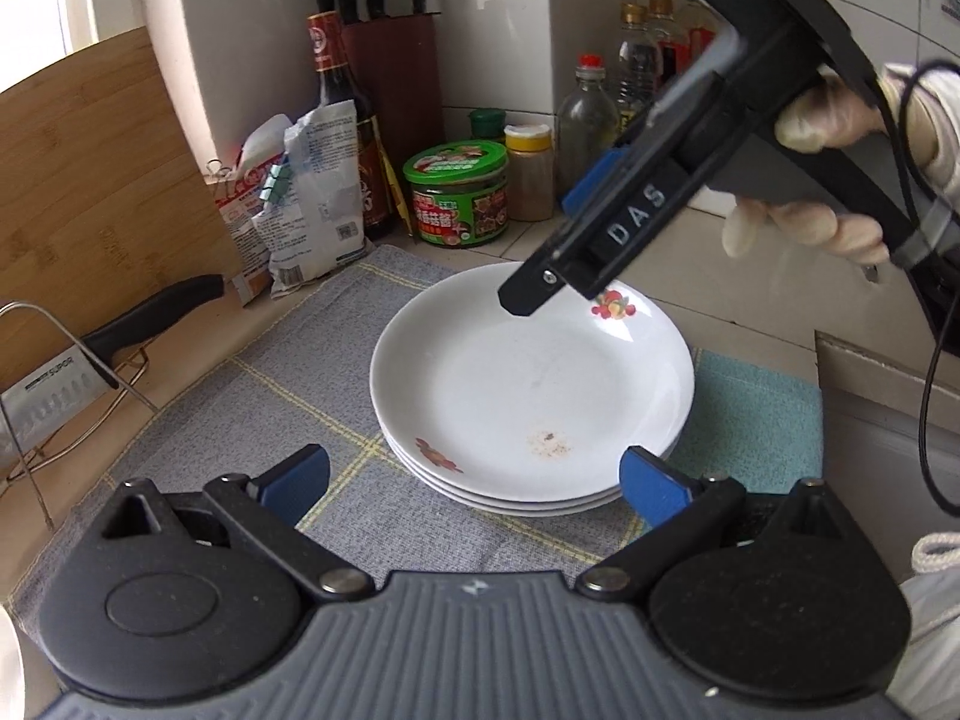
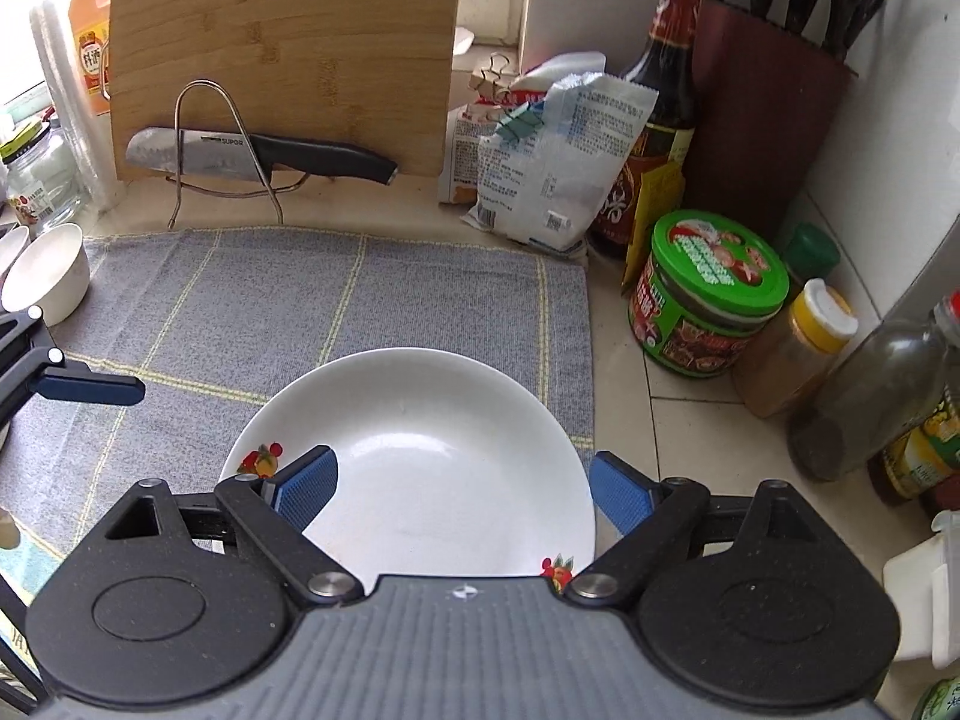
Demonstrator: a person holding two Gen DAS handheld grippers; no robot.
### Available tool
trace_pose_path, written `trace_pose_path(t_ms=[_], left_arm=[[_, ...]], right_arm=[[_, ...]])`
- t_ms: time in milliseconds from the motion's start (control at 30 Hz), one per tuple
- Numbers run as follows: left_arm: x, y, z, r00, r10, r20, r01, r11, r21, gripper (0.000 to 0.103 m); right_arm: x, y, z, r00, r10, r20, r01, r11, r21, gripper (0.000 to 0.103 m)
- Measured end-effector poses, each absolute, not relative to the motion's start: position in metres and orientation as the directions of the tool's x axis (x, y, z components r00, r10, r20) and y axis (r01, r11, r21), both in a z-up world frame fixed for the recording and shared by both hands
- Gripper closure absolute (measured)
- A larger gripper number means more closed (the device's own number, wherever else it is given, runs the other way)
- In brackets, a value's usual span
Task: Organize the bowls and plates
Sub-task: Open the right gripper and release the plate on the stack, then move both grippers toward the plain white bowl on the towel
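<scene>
Plates [image 1: 531, 396], white with little fruit prints, sit stacked on the grey checked cloth [image 1: 282, 396] on the kitchen counter. Right gripper [image 2: 462, 495] hovers just over the top one, fingers spread, nothing pinched. Left gripper [image 1: 474, 480] is spread wide too, near the stack's edge.
</scene>
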State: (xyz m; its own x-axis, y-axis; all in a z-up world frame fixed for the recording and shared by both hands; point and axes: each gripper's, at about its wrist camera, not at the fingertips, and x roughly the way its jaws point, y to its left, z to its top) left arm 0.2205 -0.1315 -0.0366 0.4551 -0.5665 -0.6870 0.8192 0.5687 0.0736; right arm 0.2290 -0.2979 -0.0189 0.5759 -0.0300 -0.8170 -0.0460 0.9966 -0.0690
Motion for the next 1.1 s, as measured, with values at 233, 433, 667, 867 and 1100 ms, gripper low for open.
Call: trace_pose_path(t_ms=[233, 433, 667, 867, 1100], left_arm=[[0.218, -0.11, -0.027, 0.556, -0.492, -0.669, 0.672, 0.741, 0.013, 0.001], [0.208, -0.089, -0.022, 0.627, -0.412, -0.661, 0.551, 0.834, 0.002, 0.001], [0.193, -0.062, -0.019, 0.618, -0.452, -0.643, 0.58, 0.815, -0.016, 0.001], [0.172, -0.011, -0.012, 0.566, -0.52, -0.64, 0.673, 0.74, -0.006, 0.001], [0.145, 0.066, -0.004, 0.546, -0.519, -0.657, 0.719, 0.693, 0.049, 0.001]], right_arm=[[0.211, -0.29, -0.017, 0.668, 0.025, -0.744, -0.059, 0.998, -0.019, 0.002], [0.206, -0.28, -0.022, 0.69, 0.037, -0.723, -0.068, 0.998, -0.014, 0.002], [0.19, -0.25, -0.019, 0.707, 0.007, -0.707, -0.035, 0.999, -0.025, 0.0], [0.173, -0.196, -0.02, 0.719, -0.021, -0.695, -0.011, 0.999, -0.041, 0.0], [0.158, -0.115, -0.041, 0.705, 0.014, -0.709, -0.064, 0.997, -0.045, 0.0]])
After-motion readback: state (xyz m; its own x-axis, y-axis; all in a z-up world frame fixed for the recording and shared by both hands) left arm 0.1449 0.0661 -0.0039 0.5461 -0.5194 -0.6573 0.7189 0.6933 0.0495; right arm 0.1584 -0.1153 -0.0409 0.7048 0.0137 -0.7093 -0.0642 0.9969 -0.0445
